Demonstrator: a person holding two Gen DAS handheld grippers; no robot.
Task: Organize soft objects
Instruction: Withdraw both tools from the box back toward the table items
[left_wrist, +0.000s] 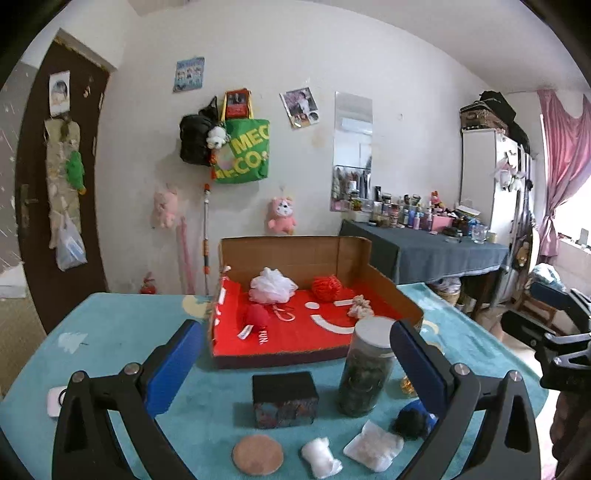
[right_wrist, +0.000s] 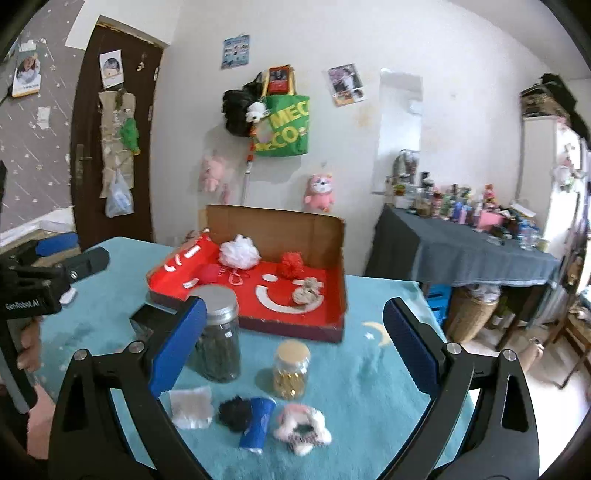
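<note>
On the teal bench the red cardboard box already holds several soft things, while both the left claw and right claw hang spread and empty, so next one must probably pinch the plush scrunchie.

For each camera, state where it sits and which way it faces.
Left wrist: on the left claw, facing across the teal table to the red-lined box; own blue fingers, right claw at right.
Right wrist: on the right claw, facing the same box; own fingers, left claw and a hand at left.
Shared: box, dark jar.
</note>
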